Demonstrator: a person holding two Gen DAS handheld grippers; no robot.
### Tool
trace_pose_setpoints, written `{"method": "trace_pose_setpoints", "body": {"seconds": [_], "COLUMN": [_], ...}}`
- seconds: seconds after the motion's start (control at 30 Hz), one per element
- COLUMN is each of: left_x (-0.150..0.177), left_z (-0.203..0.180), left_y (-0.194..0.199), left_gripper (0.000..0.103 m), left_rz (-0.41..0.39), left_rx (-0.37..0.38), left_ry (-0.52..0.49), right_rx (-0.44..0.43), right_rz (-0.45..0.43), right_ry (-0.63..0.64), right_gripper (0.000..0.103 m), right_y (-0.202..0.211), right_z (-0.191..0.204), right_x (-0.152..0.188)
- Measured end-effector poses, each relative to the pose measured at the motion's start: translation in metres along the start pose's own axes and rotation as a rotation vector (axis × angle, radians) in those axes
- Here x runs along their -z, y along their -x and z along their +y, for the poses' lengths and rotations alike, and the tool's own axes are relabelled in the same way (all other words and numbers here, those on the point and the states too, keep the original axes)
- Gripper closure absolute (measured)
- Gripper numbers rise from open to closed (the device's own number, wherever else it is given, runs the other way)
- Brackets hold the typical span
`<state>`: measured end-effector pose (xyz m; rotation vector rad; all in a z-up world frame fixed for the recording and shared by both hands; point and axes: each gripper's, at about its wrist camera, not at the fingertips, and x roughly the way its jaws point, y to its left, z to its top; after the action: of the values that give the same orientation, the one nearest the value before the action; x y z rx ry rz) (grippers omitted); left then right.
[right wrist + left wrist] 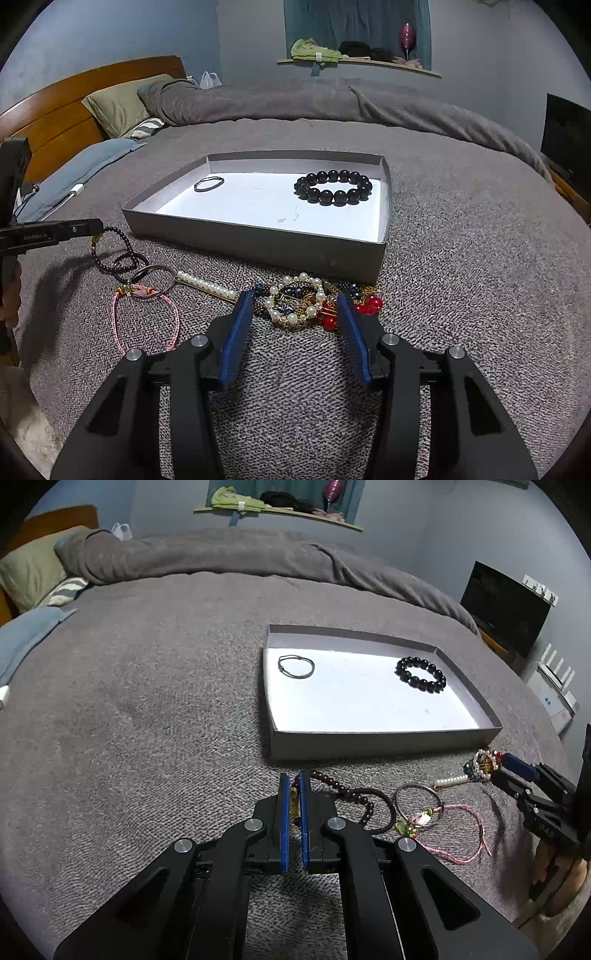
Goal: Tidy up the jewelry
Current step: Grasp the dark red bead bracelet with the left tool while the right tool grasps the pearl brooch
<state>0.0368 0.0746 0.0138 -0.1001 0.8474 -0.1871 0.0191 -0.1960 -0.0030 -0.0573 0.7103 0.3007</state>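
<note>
Left hand-held gripper (294,786) is pinching the dark beaded strand (340,790) down on the bed (147,709), just in front of the grey box (384,738). Right hand-held gripper (295,301) is spread wide around the pearl-and-red tangle (299,302). Already inside the box: a black bead bracelet (334,186) and a thin bangle (209,183), well apart.

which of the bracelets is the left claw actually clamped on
The dark brown beaded strand lying on the bed in front of the box: the left claw is shut on its gold-charm end. The pink cord bracelet and silver bangle lie untouched beside it.
</note>
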Motion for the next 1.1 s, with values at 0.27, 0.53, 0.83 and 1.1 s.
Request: {"method": "trace_pose_setpoints", "body": {"seconds": [0.27, 0.53, 0.83, 1.1], "left_x": [0.0, 0.002, 0.0, -0.012], "left_z": [0.0, -0.004, -0.007, -0.025], "left_y": [0.0, -0.01, 0.002, 0.044], "left_gripper": [0.097, 0.097, 0.097, 0.101], "left_rz": [0.005, 0.031, -0.006, -0.153], "left_rx": [0.005, -0.01, 0.007, 0.051], "left_ry": [-0.001, -0.017, -0.019, -0.069], "right_rx": [-0.002, 0.032, 0.008, -0.025], "right_rz": [0.036, 0.078, 0.029, -0.071], "right_ry": [0.028, 0.019, -0.012, -0.047], "right_gripper": [0.055, 0.055, 0.062, 0.062], "right_y": [-0.01, -0.025, -0.008, 0.02], "right_z": [0.007, 0.003, -0.003, -0.005], "right_x": [-0.001, -0.006, -0.008, -0.024]}}
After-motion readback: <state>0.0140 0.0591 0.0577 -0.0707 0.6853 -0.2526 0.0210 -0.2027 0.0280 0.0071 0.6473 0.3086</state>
